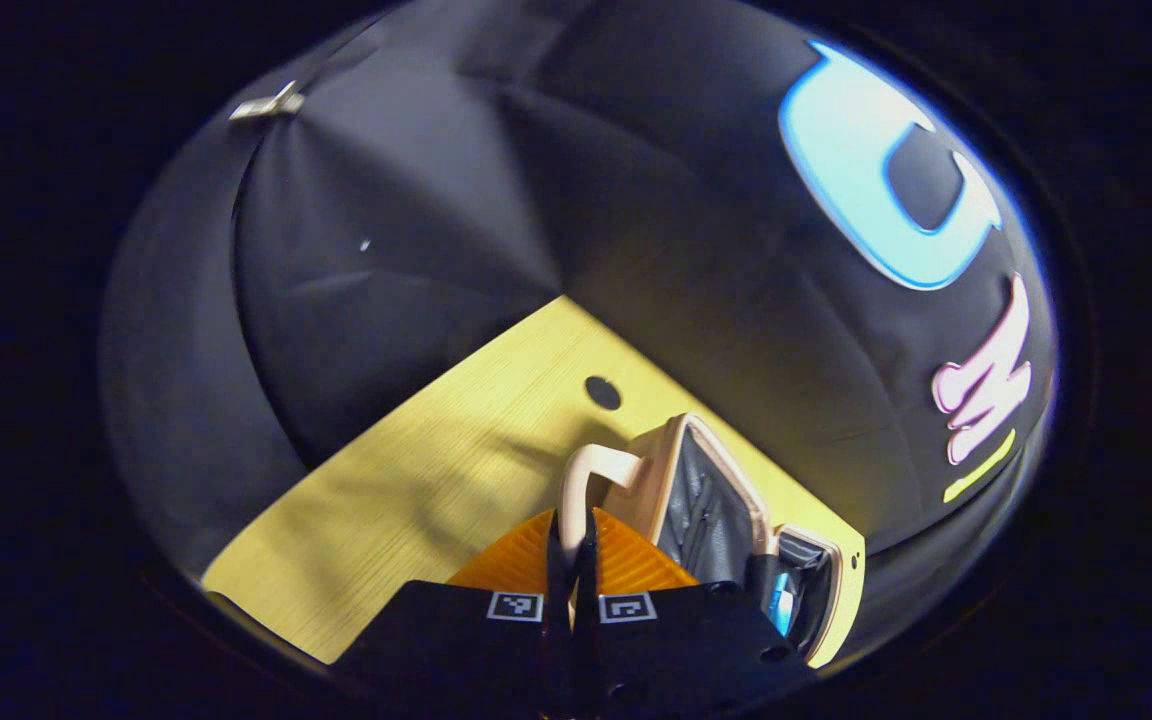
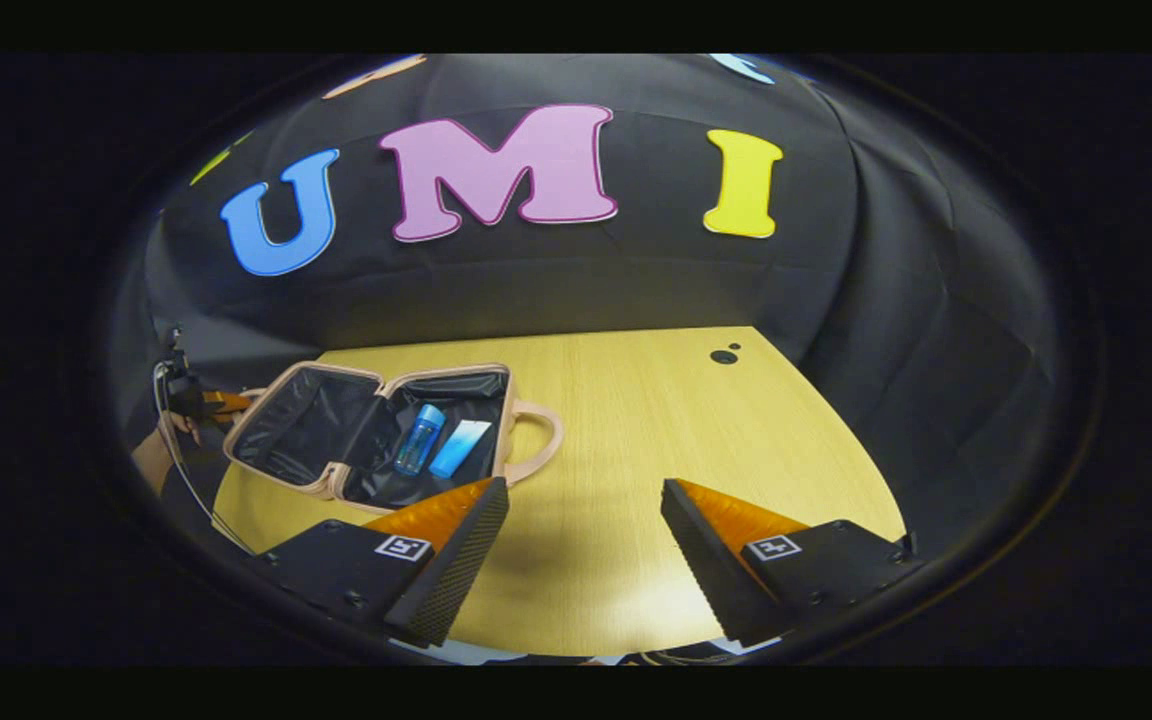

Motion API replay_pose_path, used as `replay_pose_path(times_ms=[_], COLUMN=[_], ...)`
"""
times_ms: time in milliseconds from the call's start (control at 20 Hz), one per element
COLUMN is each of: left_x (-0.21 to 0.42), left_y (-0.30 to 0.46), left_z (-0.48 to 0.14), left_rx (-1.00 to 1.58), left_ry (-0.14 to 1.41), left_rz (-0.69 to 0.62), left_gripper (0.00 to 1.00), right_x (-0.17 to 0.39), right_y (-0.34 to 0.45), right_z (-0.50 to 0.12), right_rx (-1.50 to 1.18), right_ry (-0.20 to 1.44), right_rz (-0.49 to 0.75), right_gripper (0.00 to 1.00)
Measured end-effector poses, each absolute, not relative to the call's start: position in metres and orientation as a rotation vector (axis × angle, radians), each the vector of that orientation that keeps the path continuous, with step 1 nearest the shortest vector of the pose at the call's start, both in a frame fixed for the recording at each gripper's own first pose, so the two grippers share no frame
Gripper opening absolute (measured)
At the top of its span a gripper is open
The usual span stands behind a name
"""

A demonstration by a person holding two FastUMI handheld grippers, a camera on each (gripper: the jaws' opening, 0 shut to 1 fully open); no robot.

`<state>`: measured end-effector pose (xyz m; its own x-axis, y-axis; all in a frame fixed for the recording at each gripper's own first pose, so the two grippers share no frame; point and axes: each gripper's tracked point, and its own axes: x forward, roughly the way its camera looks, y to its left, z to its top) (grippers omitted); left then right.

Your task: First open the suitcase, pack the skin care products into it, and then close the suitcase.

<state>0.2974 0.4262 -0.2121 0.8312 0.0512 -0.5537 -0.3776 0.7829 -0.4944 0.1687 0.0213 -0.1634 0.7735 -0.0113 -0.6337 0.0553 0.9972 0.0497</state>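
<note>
A beige suitcase (image 2: 301, 425) lies open on the wooden table (image 2: 636, 420), black lining showing. A blue bottle (image 2: 420, 438) and a light blue tube (image 2: 460, 447) rest in its right half, whose handle (image 2: 541, 440) points toward the table's middle. In the left gripper view, my left gripper (image 1: 572, 545) is shut on the other half's beige handle (image 1: 586, 468), and that half (image 1: 706, 495) stands tilted up beside it. The same gripper (image 2: 204, 402), with a hand (image 2: 151, 455) behind it, sits at the suitcase's far left. My right gripper (image 2: 586, 545) hangs open over bare table, right of the suitcase.
A small round hole (image 2: 724, 356) marks the table near its back right corner, also seen as the hole (image 1: 603, 392) beyond the handle. Black cloth walls close in the table at the back and sides. A cable (image 2: 176, 460) hangs by the left hand.
</note>
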Motion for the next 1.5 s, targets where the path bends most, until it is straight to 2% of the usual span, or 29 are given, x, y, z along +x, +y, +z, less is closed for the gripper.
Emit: replay_pose_path(times_ms=[200,350,650,850,1150,1500], left_x=[0.295,0.29,0.283,0.294,0.318,0.336], left_y=[0.375,0.321,0.18,0.087,-0.038,-0.116], left_z=[-0.124,-0.085,-0.022,-0.026,-0.09,-0.195], left_rx=[-0.457,-0.342,-0.295,-0.294,-0.261,-0.097], left_ry=[0.489,0.471,0.42,0.435,0.542,0.663], left_rz=[0.137,0.084,-0.079,-0.162,-0.236,-0.14], left_gripper=[0.06,0.05,0.06,0.05,0.06,0.06], right_x=[0.169,0.175,0.177,0.176,0.146,0.103], right_y=[0.011,0.001,-0.027,-0.058,-0.099,-0.147], right_z=[-0.158,-0.143,-0.126,-0.112,-0.108,-0.135], right_rx=[0.087,0.117,0.172,0.219,0.252,0.274], right_ry=[0.666,0.623,0.576,0.529,0.505,0.563], right_rz=[-0.01,0.01,0.018,-0.002,-0.001,0.013], right_gripper=[0.98,0.97,0.98,0.98,0.98,0.98])
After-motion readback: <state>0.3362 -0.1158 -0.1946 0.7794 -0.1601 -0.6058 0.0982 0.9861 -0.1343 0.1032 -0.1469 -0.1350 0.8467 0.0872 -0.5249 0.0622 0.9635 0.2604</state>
